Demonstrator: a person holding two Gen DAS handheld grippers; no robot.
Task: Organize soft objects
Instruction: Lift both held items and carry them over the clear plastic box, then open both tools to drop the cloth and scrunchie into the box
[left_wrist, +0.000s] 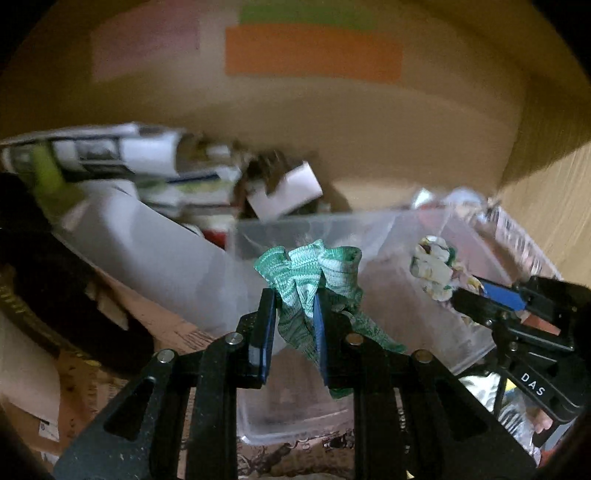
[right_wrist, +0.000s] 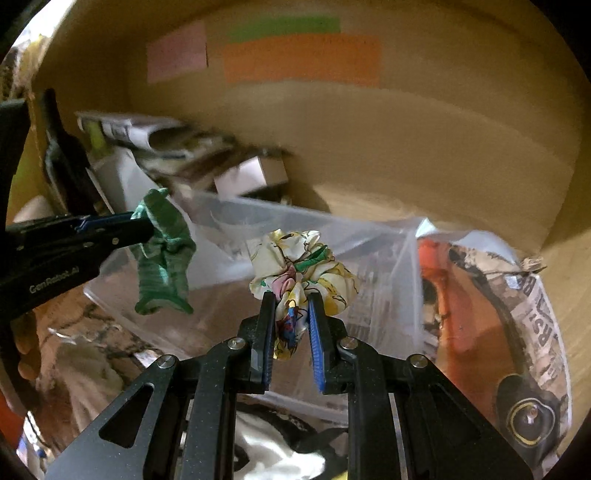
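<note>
Both claws are loaded and up in the air! The left claw (left_wrist: 293, 325) is clenched on a green knit cloth (left_wrist: 314, 273), fabric bunched between the blue pads and trailing down past the right-hand finger. The right claw (right_wrist: 291, 325) is clamped on a floral scrunchie (right_wrist: 303, 273), the ruffled ring puffing out above the fingertips. Both soft things hang over a clear plastic bin (left_wrist: 373, 236), which sits among a jumble of boxes (left_wrist: 284, 192) and papers in front of a cardboard wall (right_wrist: 406, 122) with coloured sticky notes (right_wrist: 301, 59). A newsprint-patterned bag (right_wrist: 535, 314) leans just beside the bin on the right. Looks like the drop into the bin is the step in hand, and here's the worry: the green cloth's loose tail is draped down along the finger, so on release it could snag on the pad and ride back out. The scrunchie is light and springy; let go off-centre and it could bounce off the rim into the clutter. The two claws are near each other too, so a hurried lowering could knock one against the other. The view is blurred, so the bin's exact edges are hard to judge.
</note>
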